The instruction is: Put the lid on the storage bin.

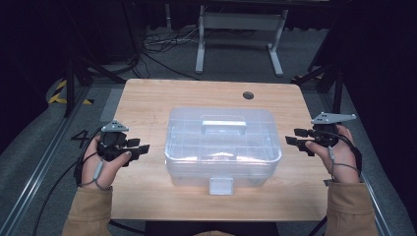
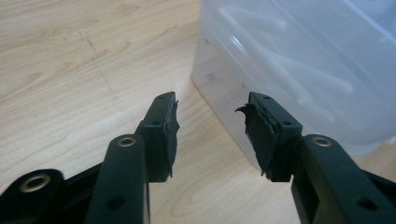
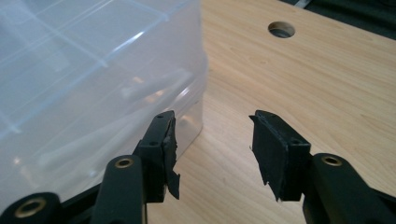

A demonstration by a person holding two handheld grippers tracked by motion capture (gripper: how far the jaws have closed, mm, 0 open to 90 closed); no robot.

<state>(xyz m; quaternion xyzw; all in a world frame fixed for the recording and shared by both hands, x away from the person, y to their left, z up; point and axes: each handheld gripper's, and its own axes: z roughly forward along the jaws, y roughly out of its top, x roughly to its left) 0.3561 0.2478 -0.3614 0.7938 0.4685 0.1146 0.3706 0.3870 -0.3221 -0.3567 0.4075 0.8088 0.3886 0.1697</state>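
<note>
A clear plastic storage box [image 1: 222,145] with a lid handle [image 1: 224,126] and a front latch [image 1: 221,185] stands shut in the middle of the wooden table [image 1: 147,98]. My left gripper [image 1: 141,149] hovers open just left of the box, jaws pointing at its left wall [image 2: 299,70]. My right gripper [image 1: 296,139] is open just right of the box, its jaws aimed at the right wall [image 3: 93,84]. Nothing sits between either pair of jaws. Faint shapes show through the box walls; the contents are unclear.
A round cable hole [image 1: 248,95] lies near the table's far right edge. Bare tabletop runs all around the box. Beyond the table stand a white frame [image 1: 241,29], floor cables [image 1: 162,44] and black tripod legs [image 1: 78,69].
</note>
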